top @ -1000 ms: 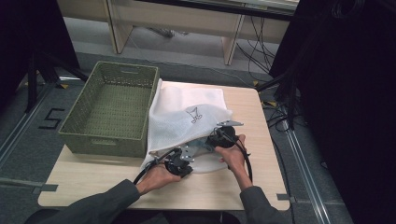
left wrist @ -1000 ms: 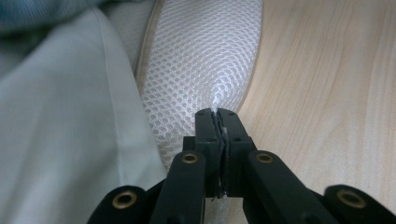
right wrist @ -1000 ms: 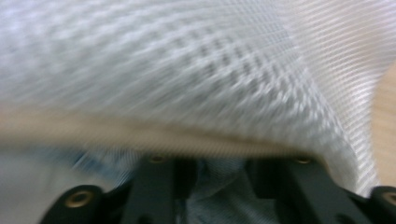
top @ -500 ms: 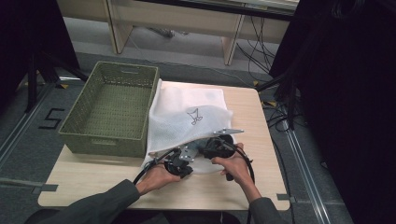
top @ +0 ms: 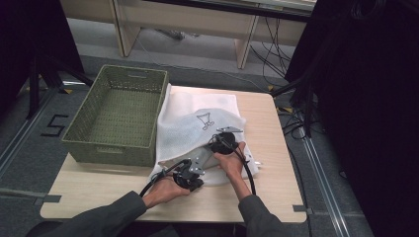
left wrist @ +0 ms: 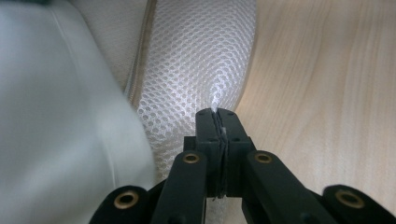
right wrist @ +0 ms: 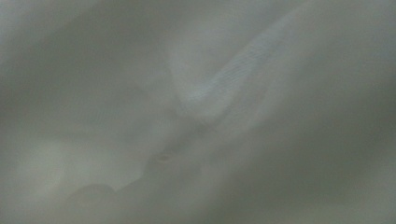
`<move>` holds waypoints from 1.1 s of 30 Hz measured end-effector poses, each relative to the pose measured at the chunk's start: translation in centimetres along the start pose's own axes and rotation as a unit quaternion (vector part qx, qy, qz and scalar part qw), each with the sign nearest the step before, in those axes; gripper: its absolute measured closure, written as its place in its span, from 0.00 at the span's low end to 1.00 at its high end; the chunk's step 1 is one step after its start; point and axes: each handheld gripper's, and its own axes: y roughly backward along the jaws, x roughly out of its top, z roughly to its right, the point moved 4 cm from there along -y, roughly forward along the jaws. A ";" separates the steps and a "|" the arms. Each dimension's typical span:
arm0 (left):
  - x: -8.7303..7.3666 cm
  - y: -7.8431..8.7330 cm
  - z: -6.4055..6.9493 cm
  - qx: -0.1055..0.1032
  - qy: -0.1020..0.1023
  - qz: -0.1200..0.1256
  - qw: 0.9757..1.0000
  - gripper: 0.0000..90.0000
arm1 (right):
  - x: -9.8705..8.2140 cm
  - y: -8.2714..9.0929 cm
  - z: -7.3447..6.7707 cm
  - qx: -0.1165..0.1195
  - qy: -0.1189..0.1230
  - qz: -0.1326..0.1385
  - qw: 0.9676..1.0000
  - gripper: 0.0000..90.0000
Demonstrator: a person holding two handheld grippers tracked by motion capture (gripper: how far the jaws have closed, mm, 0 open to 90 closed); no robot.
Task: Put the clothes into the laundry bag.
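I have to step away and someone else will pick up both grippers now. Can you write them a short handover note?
Left hand-held gripper: shut on the near edge of the white mesh bag, close to the table's front.
Right hand-held gripper: pushed in under a fold of the bag; its jaws have just been closing, but whether they grip anything cannot be told.
Green basket: on the table's left side, nothing in it, bag's left edge against it.
Done: bag pinned at one edge. Left: handling the bag, probably into the basket.
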 end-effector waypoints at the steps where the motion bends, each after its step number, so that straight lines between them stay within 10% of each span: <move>1: -0.1 0.0 0.1 -0.003 0.007 0.001 1.000 0.97 | 0.1 -0.1 0.3 0.000 -0.004 0.000 1.000 0.82; 9: 0.0 -0.1 0.1 -0.001 0.010 0.006 1.000 0.95 | -0.3 1.8 0.0 0.040 -0.021 -0.018 0.999 0.73; 15: -0.2 0.0 0.1 0.004 0.010 0.009 1.000 0.95 | -0.7 5.3 -1.1 0.064 0.009 -0.036 0.997 0.59; 21: -0.3 0.1 0.1 0.009 0.006 0.012 1.000 0.94 | -1.5 6.0 -2.5 0.165 0.015 -0.030 0.986 0.61; 33: -0.4 0.0 0.2 0.012 0.000 0.017 1.000 0.94 | -3.6 2.4 -5.3 0.140 0.018 -0.096 0.985 0.65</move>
